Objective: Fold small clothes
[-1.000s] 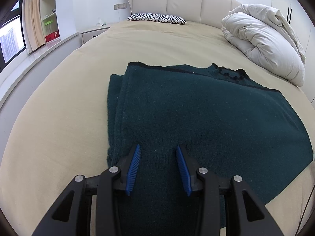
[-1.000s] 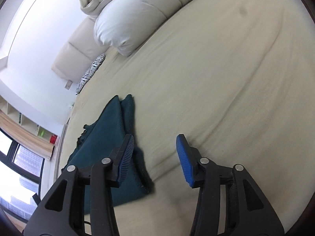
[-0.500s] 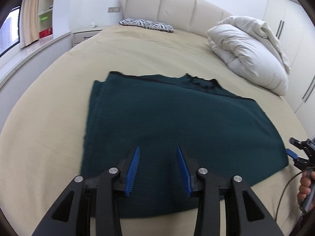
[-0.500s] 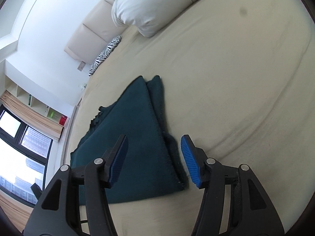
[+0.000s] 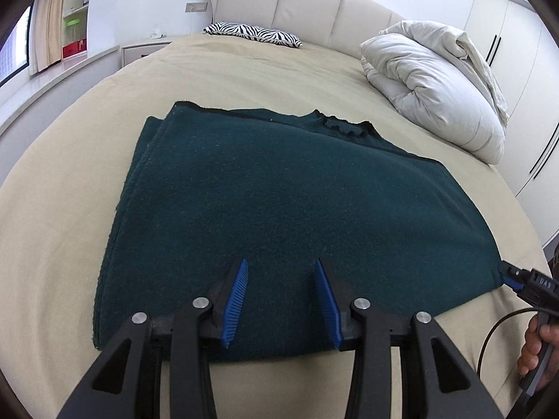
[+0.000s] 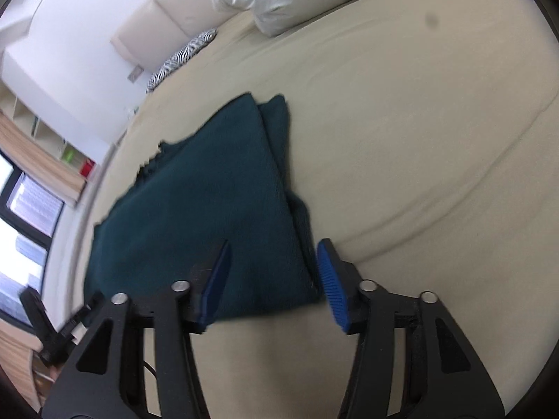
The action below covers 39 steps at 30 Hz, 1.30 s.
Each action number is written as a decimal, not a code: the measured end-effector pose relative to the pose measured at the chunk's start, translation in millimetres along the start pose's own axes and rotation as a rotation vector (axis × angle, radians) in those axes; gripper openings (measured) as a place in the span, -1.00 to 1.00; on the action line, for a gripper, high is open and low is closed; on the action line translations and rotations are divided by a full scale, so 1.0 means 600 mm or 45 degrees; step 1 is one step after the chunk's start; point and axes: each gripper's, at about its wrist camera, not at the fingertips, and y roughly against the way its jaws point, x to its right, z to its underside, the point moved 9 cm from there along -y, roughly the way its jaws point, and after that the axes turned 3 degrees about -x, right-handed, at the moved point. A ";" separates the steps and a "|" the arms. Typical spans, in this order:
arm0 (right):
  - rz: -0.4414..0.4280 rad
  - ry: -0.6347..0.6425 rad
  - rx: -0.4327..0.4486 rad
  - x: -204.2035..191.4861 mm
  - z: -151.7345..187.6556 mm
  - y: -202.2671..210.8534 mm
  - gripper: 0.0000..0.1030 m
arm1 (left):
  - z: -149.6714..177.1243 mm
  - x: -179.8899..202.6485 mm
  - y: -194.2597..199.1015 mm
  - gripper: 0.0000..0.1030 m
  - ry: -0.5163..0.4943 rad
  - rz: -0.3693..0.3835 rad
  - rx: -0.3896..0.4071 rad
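Observation:
A dark green knitted garment (image 5: pixel 279 202) lies flat on the beige bed (image 5: pixel 63 209), folded into a rectangle with its neckline at the far edge. My left gripper (image 5: pixel 281 300) is open and empty, hovering over the garment's near edge. My right gripper (image 6: pixel 274 279) is open and empty, over the garment's (image 6: pixel 202 216) right near corner. The right gripper's tip (image 5: pixel 513 279) shows in the left wrist view at that corner. The left gripper (image 6: pixel 45 328) shows at the lower left of the right wrist view.
A rolled white duvet (image 5: pixel 436 87) lies on the bed's far right. A zebra-print pillow (image 5: pixel 251 33) rests by the padded headboard (image 5: pixel 297 3). A nightstand (image 5: pixel 143 50) and a window ledge stand at the left, wardrobes (image 5: pixel 517 42) at the right.
Both grippers pulled back toward the garment's near edge. The right gripper swung left, from over bare sheet to over the garment's corner. The garment has not moved.

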 end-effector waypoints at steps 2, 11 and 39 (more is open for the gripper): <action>0.043 0.059 0.017 -0.006 0.012 0.002 -0.30 | 0.003 -0.003 -0.001 -0.16 0.000 0.001 -0.002; 0.141 0.081 0.001 0.015 0.024 0.002 -0.90 | 0.008 -0.010 -0.005 -0.16 0.004 0.014 -0.004; 0.239 0.055 0.094 0.016 0.002 0.073 -0.62 | 0.003 -0.031 0.000 -0.17 -0.017 -0.039 0.001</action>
